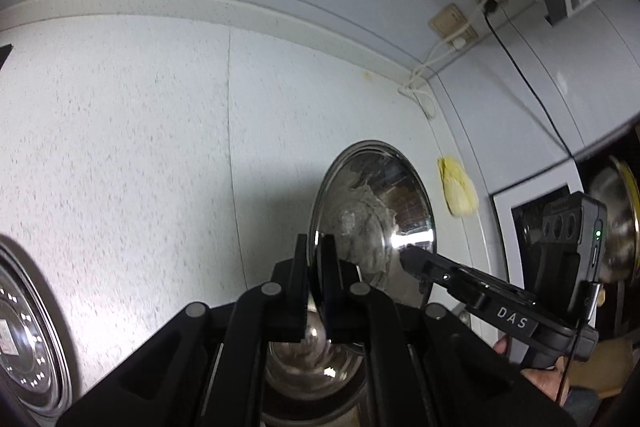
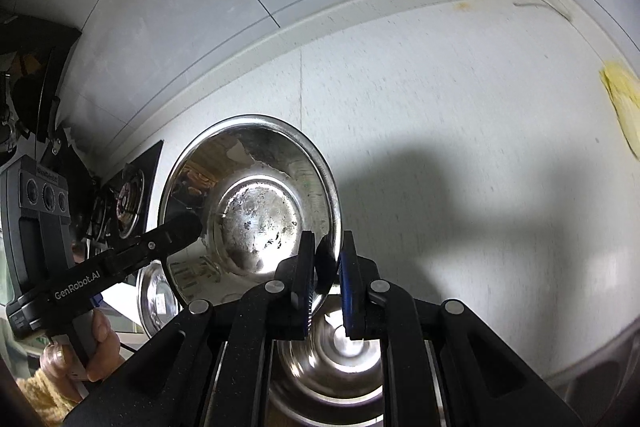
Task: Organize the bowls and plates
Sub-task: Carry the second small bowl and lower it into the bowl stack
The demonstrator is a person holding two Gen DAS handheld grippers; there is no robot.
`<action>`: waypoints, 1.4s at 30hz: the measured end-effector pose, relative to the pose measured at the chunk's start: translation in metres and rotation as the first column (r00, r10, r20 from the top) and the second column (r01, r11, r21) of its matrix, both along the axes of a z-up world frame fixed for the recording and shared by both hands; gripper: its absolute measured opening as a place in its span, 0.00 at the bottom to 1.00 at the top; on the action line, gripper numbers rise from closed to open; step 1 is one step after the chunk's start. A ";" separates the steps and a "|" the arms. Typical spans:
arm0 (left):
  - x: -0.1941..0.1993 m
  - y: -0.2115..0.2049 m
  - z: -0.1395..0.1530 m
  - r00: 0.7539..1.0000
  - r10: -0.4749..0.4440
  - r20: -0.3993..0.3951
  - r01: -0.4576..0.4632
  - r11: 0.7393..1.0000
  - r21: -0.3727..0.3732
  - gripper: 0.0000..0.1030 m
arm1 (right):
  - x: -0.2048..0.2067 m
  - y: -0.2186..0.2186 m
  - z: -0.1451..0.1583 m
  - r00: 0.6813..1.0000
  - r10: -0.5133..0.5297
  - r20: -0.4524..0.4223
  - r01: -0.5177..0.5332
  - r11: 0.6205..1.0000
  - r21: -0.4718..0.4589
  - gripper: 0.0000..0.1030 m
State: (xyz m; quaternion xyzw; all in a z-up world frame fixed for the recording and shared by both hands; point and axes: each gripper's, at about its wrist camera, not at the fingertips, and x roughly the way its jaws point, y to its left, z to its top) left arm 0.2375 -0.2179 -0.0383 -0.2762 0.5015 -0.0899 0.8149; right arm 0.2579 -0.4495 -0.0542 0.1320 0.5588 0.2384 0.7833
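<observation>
A steel bowl (image 1: 372, 223) is held up on edge above the speckled white counter (image 1: 120, 147). My left gripper (image 1: 316, 259) is shut on its rim at the near left side. In the right wrist view the same steel bowl (image 2: 252, 203) shows its inside, and my right gripper (image 2: 326, 267) straddles its right rim with a gap between the pads, so it looks open. Each gripper shows in the other's view, the right one (image 1: 412, 255) and the left one (image 2: 188, 227), at opposite sides of the bowl. Another steel bowl (image 1: 316, 355) lies under the held one (image 2: 340, 351).
A steel plate (image 1: 28, 327) lies at the counter's left edge and also shows in the right wrist view (image 2: 156, 299). A yellow cloth (image 1: 456, 191) lies near the wall corner. A gas stove (image 2: 128, 203) is at the far left. Wall sockets and cables (image 1: 452, 23) hang above.
</observation>
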 end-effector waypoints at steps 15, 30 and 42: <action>-0.050 -0.040 -0.017 0.994 -0.108 -0.010 0.108 0.992 0.061 0.05 | -0.035 -0.024 -0.018 0.996 -0.074 -0.056 0.074 0.997 0.012 0.10; -0.075 -0.058 -0.039 0.989 -0.135 -0.054 0.140 0.985 0.102 0.06 | -0.057 -0.027 -0.036 0.995 -0.064 -0.078 0.066 0.998 0.020 0.10; -0.082 -0.060 -0.057 0.986 -0.138 -0.091 0.148 0.982 0.114 0.06 | -0.057 -0.013 -0.057 0.991 -0.055 -0.122 0.051 0.998 -0.032 0.10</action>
